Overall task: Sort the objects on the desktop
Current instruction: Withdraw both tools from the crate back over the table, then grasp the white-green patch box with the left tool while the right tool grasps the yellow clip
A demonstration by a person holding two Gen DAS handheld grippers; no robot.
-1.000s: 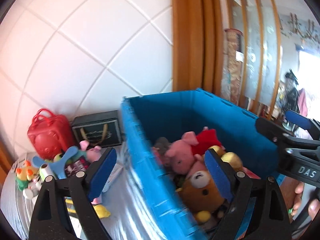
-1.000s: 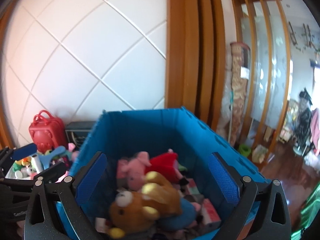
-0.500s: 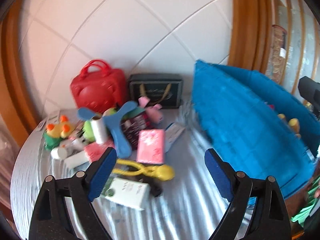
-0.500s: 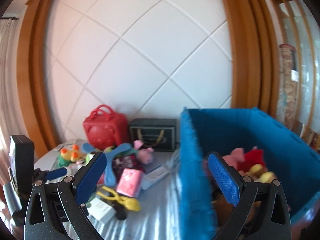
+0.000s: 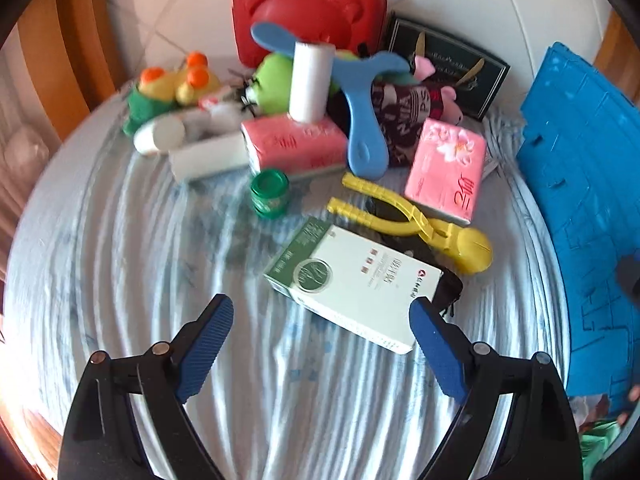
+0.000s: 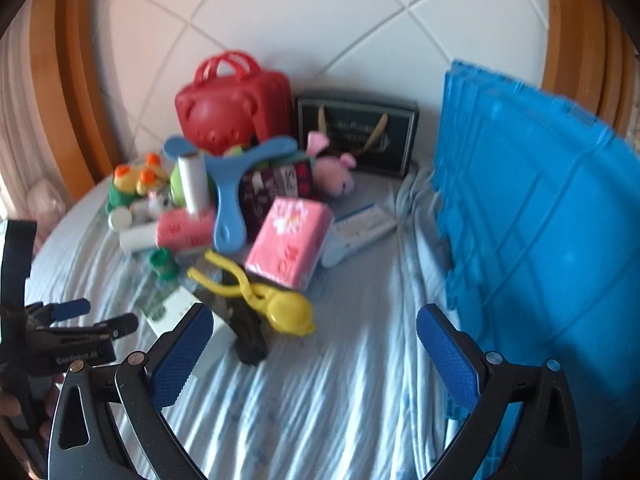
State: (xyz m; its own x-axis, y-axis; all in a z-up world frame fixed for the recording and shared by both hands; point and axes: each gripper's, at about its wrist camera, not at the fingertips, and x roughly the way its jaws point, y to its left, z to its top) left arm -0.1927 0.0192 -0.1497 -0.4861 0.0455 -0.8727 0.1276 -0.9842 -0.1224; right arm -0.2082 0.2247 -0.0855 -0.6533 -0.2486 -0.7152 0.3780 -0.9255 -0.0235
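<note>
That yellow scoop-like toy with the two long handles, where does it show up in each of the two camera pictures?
Left wrist view: the yellow clamp toy lies right of centre, between the green-and-white box and the pink tissue pack.
Right wrist view: the same toy lies left of centre, low in the pile, just ahead of the left-hand fingertip.
Shared landmark: the red bear-faced case at the back, by the wall.

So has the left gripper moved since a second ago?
Yes. The left gripper swung away from the blue crate, then under its jaws, and down over the white and green box on the table.
</note>
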